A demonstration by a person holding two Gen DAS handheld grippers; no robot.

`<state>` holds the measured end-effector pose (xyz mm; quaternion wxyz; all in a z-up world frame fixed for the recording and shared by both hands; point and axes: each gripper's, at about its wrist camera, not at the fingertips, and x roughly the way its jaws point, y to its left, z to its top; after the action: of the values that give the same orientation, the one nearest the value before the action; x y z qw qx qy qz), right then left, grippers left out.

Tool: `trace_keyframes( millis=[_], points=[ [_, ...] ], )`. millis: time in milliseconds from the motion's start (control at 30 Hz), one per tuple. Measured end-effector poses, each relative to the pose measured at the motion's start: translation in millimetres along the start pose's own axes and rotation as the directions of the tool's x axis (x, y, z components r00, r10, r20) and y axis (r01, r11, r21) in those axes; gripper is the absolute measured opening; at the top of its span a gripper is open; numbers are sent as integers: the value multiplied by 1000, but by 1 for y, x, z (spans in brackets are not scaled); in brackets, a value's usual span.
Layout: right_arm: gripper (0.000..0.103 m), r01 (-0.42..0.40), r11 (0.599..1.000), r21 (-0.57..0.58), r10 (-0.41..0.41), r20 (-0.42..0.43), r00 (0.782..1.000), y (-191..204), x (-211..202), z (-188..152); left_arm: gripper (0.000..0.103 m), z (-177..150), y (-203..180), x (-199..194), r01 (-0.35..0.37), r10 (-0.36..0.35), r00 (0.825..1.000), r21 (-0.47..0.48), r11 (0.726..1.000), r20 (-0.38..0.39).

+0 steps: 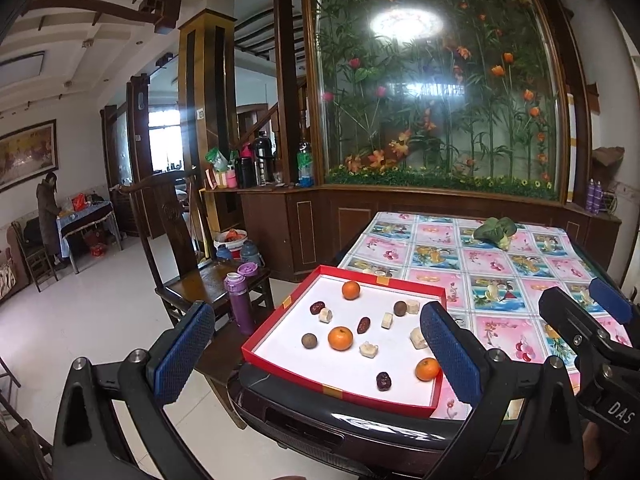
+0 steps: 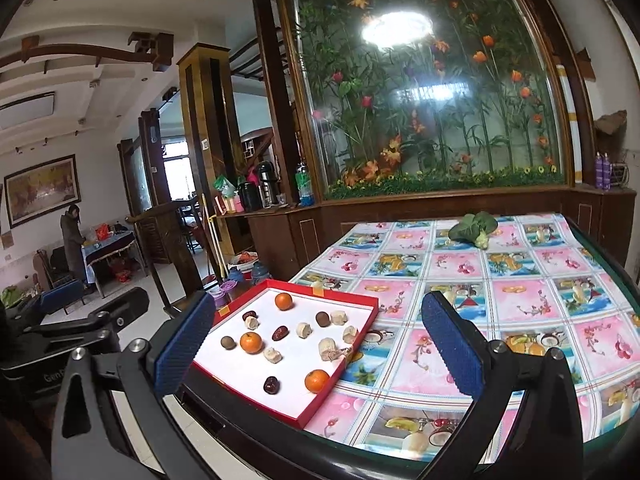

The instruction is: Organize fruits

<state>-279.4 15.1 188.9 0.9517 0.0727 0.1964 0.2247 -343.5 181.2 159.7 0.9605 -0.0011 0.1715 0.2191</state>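
Note:
A red tray (image 1: 288,372) with a white floor sits on the table's near-left corner. Scattered in it are three oranges (image 1: 340,338), three dark red dates (image 1: 363,325), two brown longans (image 1: 309,340) and several pale banana pieces (image 1: 368,349). My left gripper (image 1: 318,350) hovers open just before the tray, holding nothing. In the right wrist view the same tray (image 2: 248,396) lies left of centre with an orange (image 2: 317,381) near its front. My right gripper (image 2: 320,350) is open and empty, over the tray's right rim and the cloth. It shows as the right gripper (image 1: 586,304) in the left wrist view.
A flowered cloth (image 2: 460,280) covers the table, with a green leafy vegetable (image 2: 472,226) at its far side. Left of the table stands a wooden chair (image 1: 208,280) bearing a purple bottle (image 1: 240,304). A person (image 1: 48,212) stands at a distant table. A cabinet (image 1: 304,220) runs behind.

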Motion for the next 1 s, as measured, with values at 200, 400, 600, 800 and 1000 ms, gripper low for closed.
trace_keyframes(
  millis=[200,400,600,800,1000],
  points=[
    [103,-8,1000,-2,8,-15,1000,3,5,-2,103,1,1,5,2,-2,1000,5,1000,-6],
    [103,-5,1000,7,5,-22,1000,1,7,-3,103,1,3,6,21,-21,1000,-1,1000,-3],
    [103,-11,1000,5,11,-26,1000,0,8,-4,103,-3,6,8,17,-17,1000,-8,1000,-9],
    [103,-15,1000,-5,14,-32,999,1,10,-7,103,-2,9,8,13,-13,1000,-13,1000,-8],
    [103,-14,1000,-6,14,-32,999,2,10,-7,103,-2,11,12,17,-17,999,-15,1000,-30]
  ],
)
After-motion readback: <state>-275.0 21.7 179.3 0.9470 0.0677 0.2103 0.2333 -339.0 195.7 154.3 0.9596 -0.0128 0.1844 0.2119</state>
